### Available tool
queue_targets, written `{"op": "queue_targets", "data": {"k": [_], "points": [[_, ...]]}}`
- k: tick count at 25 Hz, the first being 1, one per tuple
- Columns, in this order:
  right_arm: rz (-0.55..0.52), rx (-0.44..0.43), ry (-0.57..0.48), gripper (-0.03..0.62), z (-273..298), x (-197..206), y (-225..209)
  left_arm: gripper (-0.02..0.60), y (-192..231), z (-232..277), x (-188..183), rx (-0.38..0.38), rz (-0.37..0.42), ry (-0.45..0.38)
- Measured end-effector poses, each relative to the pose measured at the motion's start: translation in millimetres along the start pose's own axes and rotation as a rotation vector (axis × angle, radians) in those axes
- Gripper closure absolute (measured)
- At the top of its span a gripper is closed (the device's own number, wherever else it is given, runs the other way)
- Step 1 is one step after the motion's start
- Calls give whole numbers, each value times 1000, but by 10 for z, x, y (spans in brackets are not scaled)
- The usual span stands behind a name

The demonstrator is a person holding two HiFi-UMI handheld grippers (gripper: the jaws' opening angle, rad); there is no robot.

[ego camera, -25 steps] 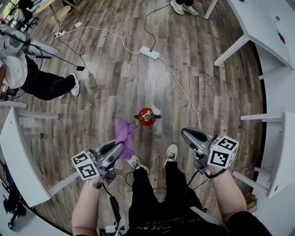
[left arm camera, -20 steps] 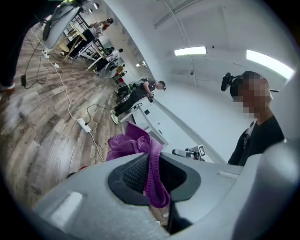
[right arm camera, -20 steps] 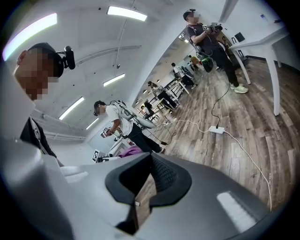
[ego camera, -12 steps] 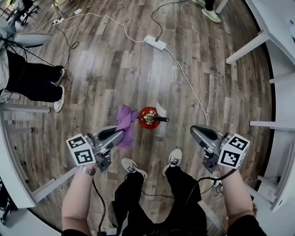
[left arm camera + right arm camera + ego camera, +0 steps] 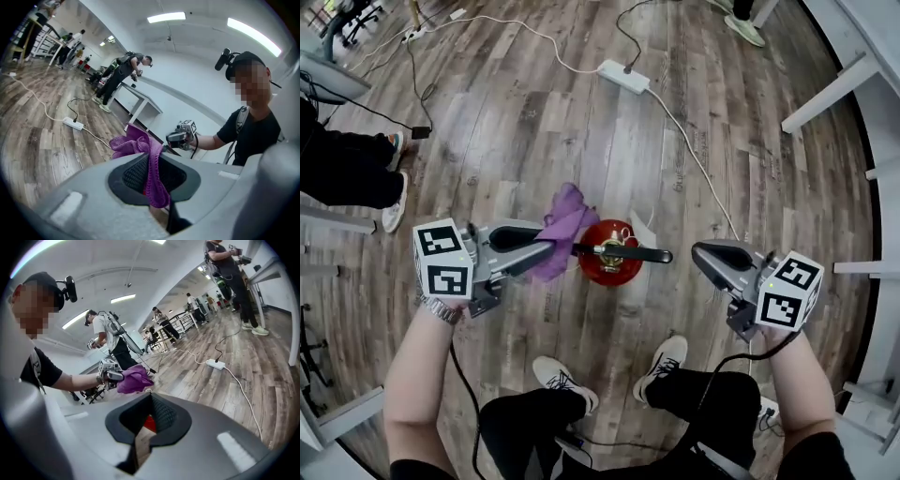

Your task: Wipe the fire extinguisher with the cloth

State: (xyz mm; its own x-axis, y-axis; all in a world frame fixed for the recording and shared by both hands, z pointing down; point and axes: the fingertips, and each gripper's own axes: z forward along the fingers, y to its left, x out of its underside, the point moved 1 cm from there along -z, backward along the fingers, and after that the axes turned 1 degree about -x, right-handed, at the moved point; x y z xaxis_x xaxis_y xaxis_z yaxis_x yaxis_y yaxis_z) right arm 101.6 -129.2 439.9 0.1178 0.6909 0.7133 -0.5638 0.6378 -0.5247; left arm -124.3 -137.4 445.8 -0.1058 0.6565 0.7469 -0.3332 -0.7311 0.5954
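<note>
Your left tongs (image 5: 546, 251) are clamped on the cloth (image 5: 563, 225), just beside the fire extinguisher (image 5: 598, 270) standing on the floor (image 5: 534, 141). Your right tongs (image 5: 701, 253) are closed and empty. You look to be on the approach, so next press the cloth onto its body and rub.

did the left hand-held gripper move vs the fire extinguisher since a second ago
Yes. The left hand-held gripper was lower-left of the fire extinguisher; now it is level with it, its purple cloth reaching the red edge.
</note>
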Motion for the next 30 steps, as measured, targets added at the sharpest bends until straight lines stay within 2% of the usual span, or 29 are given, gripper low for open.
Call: {"op": "queue_targets", "data": {"k": [2, 4, 8, 11, 16, 19, 23, 27, 30], "points": [[-54, -9, 2, 589, 141, 58, -134, 535, 176, 50, 55, 23, 54, 28], [-89, -7, -20, 589, 251, 57, -282, 535, 320, 133, 29, 77, 76, 23], [-106, 4, -64, 589, 397, 147, -509, 535, 329, 362, -11, 288, 34, 8], [-108, 13, -102, 589, 472, 191, -634, 535, 394, 501, 14, 368, 12, 46], [-80, 5, -156, 589, 543, 225, -817, 535, 649, 743, 224, 363, -15, 123], [-67, 7, -170, 589, 596, 237, -906, 534, 774, 806, 277, 363, -31, 100], [-30, 8, -180, 589, 644, 298, -1036, 534, 991, 837, 402, 365, -96, 63], [5, 15, -181, 589, 659, 364, -1191, 535, 1300, 979, 812, 323, -140, 115], [43, 27, -191, 589, 655, 392, -1274, 537, 1543, 1120, 1150, 282, -172, 111]]}}
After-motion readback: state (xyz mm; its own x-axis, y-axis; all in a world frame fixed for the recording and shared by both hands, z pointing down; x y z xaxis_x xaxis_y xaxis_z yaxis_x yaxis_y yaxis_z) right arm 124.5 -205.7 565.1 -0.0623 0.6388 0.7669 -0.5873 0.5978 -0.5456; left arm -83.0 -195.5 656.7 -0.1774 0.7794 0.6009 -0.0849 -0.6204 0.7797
